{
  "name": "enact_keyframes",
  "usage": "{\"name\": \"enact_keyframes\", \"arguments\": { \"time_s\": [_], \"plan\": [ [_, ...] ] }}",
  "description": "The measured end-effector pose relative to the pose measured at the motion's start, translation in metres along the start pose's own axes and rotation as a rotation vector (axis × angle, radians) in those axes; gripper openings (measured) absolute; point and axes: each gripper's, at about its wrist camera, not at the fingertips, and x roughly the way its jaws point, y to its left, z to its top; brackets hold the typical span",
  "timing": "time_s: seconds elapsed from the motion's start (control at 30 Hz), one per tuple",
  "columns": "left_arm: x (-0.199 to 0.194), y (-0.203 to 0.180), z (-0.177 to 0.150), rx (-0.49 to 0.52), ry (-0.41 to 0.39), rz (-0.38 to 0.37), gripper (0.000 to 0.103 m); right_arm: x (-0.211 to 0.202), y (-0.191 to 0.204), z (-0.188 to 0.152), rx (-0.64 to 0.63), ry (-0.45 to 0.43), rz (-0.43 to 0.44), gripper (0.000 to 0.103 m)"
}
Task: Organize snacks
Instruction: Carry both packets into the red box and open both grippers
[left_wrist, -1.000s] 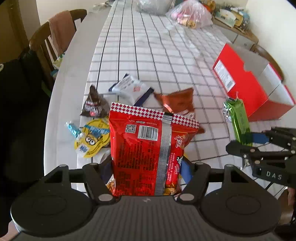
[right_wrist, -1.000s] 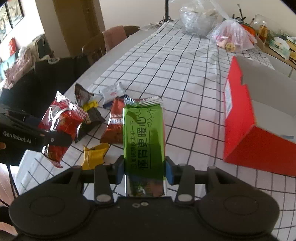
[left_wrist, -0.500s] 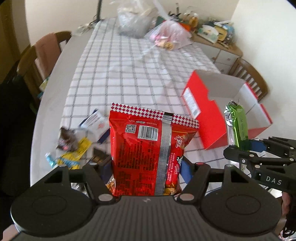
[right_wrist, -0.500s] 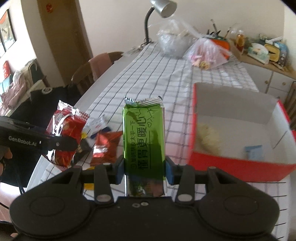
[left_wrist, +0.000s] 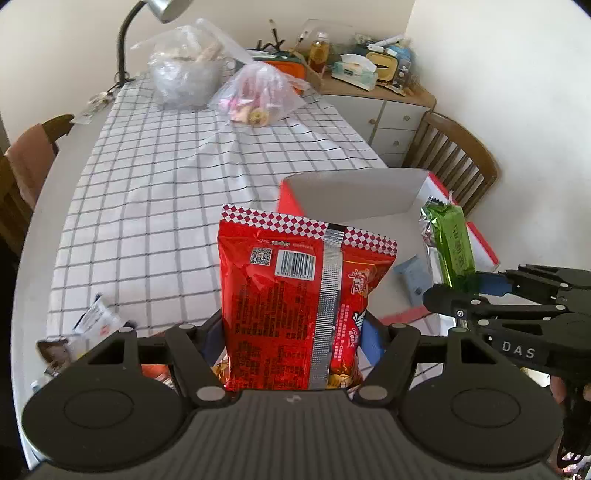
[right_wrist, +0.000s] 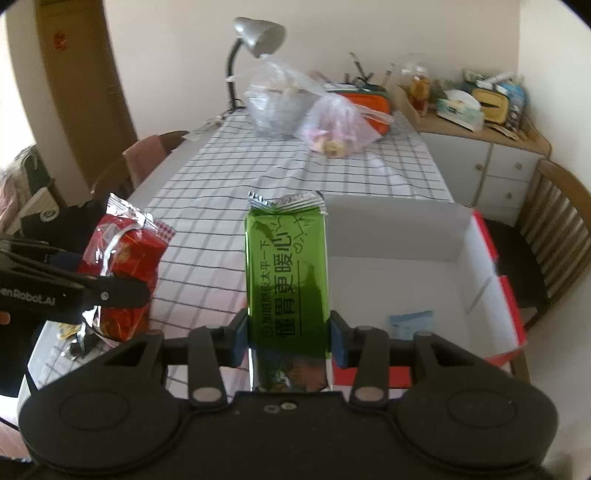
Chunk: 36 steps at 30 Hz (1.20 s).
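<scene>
Left claw (left_wrist: 291, 343) clamped the red snack bag (left_wrist: 295, 314) by its lower end, bag upright, barcode side to camera. Right claw (right_wrist: 288, 332) pinched the green foil packet (right_wrist: 286, 273) low down the same way, packet standing up past the fingers. Both held above the counter (left_wrist: 147, 206), probably so each drops straight into the box. Red cardboard box (right_wrist: 406, 266) lay just ahead of the right claw and ahead-right of the left claw, open top, white inside. In it: a small light-blue packet (right_wrist: 410, 318) near the front wall; rest of the floor looked bare, part hidden by the green packet. Loose snacks (left_wrist: 96, 317) sat on the counter left of the left claw, not yet boxed.
</scene>
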Motion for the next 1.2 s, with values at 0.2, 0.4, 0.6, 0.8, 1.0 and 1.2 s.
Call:
{"name": "enact_keyframes", "arguments": {
  "time_s": [0.2, 0.4, 0.6, 0.8, 1.0, 1.2],
  "plan": [
    [0.023, -0.039, 0.025, 0.026, 0.004, -0.005, 0.070, 0.011, -0.045, 0.008, 0.013, 0.015, -0.038, 0.042],
    [0.061, -0.073, 0.053, 0.034, 0.032, 0.022, 0.070, 0.030, -0.084, 0.017, 0.017, 0.045, -0.059, 0.042],
    [0.101, -0.097, 0.074, 0.025, 0.077, 0.058, 0.070, 0.056, -0.118, 0.024, 0.026, 0.098, -0.063, 0.042],
    [0.140, -0.116, 0.088, 0.035, 0.138, 0.104, 0.070, 0.086, -0.134, 0.026, 0.015, 0.180, -0.045, 0.041],
    [0.174, -0.123, 0.096, 0.046, 0.192, 0.146, 0.070, 0.114, -0.135, 0.025, -0.042, 0.252, -0.014, 0.035],
    [0.202, -0.124, 0.095, 0.046, 0.265, 0.171, 0.070, 0.123, -0.134, 0.019, -0.071, 0.284, 0.022, 0.037]
  ]
}}
